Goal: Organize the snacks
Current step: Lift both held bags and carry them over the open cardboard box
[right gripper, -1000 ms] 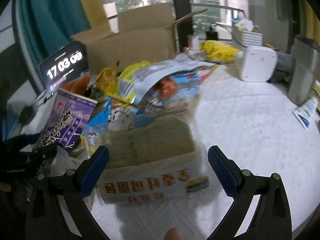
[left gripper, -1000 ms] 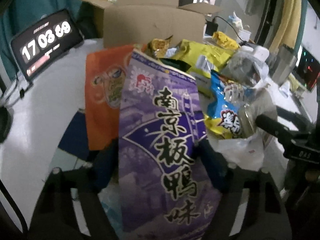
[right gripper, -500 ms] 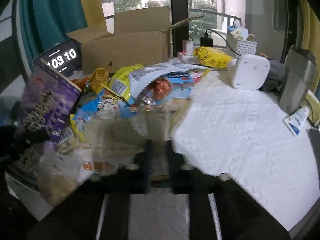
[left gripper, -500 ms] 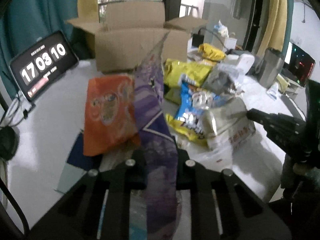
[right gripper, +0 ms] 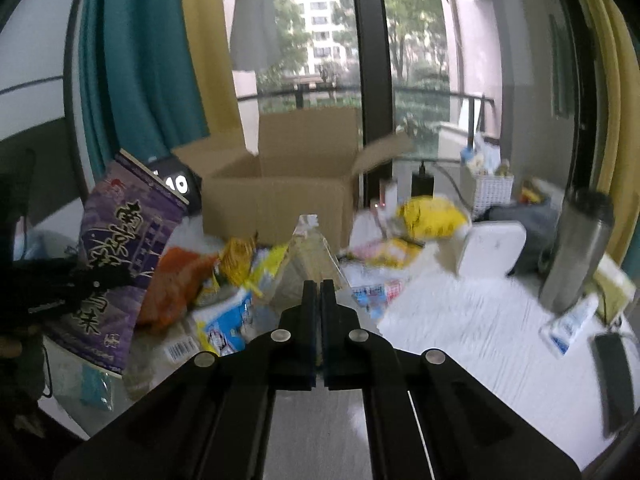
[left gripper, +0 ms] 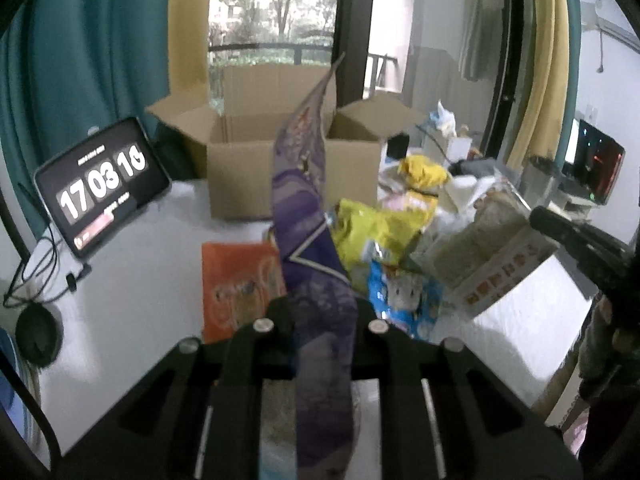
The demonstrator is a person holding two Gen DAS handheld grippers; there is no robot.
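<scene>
Your left tool (left gripper: 322, 320) is clenched on the purple bag (left gripper: 308, 216), seen edge-on in the left view; only the right view shows its printed face (right gripper: 120, 248). Your right tool (right gripper: 319, 292) grips the clear-wrapped pack (right gripper: 308, 256); the left view shows its boxed end (left gripper: 492, 260) lifted off the desk (left gripper: 136, 280). The open carton (left gripper: 296, 172) stands behind the snack pile (left gripper: 380, 236), the clock (left gripper: 102, 184) to its left.
</scene>
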